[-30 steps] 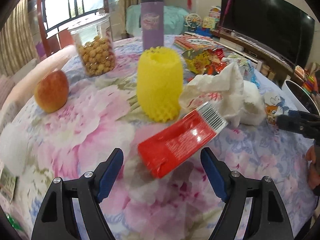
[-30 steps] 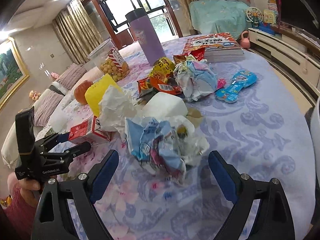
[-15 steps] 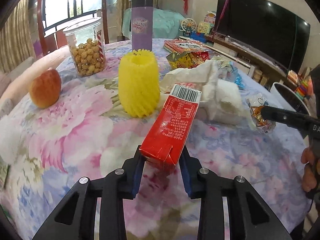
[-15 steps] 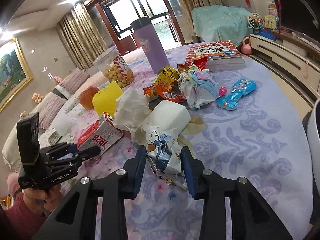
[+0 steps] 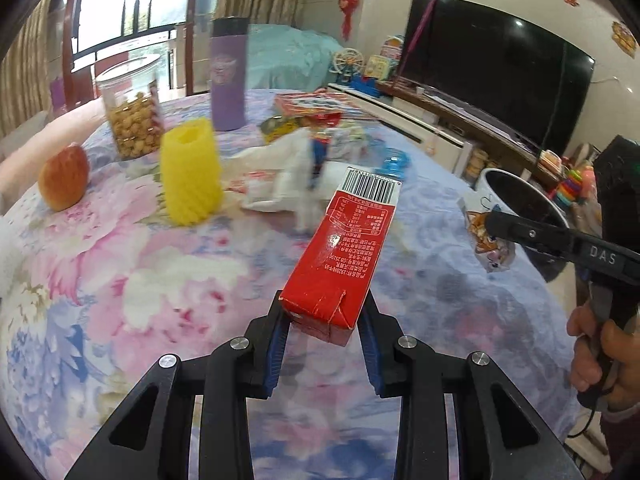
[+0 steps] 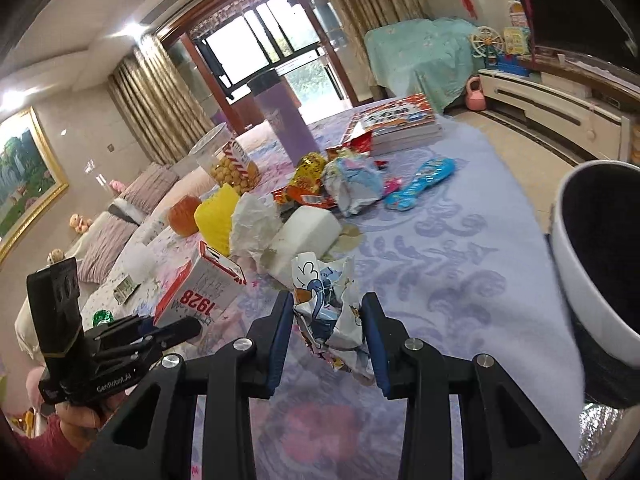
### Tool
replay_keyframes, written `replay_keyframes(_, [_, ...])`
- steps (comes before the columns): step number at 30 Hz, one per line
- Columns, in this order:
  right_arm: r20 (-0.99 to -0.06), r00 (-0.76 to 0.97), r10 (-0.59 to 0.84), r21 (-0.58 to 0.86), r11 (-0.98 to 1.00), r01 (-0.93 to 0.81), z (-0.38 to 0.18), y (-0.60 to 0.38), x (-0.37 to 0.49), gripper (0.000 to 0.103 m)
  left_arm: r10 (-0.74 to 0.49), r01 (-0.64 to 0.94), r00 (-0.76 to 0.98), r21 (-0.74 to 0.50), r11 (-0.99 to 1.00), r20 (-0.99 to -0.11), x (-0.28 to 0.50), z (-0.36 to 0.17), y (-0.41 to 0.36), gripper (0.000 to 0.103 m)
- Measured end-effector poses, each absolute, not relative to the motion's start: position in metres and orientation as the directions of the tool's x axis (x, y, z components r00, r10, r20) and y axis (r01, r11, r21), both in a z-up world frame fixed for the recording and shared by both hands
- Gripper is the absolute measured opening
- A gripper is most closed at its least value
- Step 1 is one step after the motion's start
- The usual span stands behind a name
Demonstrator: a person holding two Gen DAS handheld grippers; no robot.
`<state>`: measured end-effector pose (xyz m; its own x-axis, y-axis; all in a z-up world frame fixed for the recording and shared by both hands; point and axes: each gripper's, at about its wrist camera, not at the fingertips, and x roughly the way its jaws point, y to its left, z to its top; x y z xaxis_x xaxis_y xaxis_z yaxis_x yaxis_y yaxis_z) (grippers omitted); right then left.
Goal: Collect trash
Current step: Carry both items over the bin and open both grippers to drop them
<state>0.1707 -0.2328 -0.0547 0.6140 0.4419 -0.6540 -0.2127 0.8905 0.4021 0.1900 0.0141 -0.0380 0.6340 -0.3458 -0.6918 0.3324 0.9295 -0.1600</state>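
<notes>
My left gripper (image 5: 324, 316) is shut on a red carton (image 5: 344, 248) and holds it above the floral tablecloth (image 5: 120, 280). The carton (image 6: 200, 292) also shows in the right wrist view, with the left gripper (image 6: 168, 330) at lower left. My right gripper (image 6: 328, 320) is shut on a crumpled cartoon wrapper (image 6: 332, 312), lifted off the table. That wrapper (image 5: 486, 240) and the right gripper (image 5: 496, 220) show at the right of the left wrist view. A white trash bin with a black liner (image 6: 600, 256) stands just right of the table edge; it also shows in the left wrist view (image 5: 520, 196).
On the table lie crumpled white paper (image 6: 256, 220), a white foam block (image 6: 304, 228), snack wrappers (image 6: 316, 188), a blue packet (image 6: 420, 180), a yellow foam net (image 5: 190, 172), an apple (image 5: 64, 176), a jar of snacks (image 5: 132, 116), a purple tumbler (image 5: 228, 76) and books (image 6: 396, 124).
Both grippers closed on their trash and lifted it off the table. They have moved right toward the bin, which has come into the right wrist view.
</notes>
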Motion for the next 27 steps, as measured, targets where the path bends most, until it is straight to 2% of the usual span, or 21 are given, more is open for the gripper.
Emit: replay_keyframes(27, [-0.612,0.731,0.3,0.394,0.918,-0.047,-0.025,-0.345,0.123,0.036,-0.47,0.527,0.558,-0.146,0.838,-0.684,0.198,-0.027,-0.103,0.032])
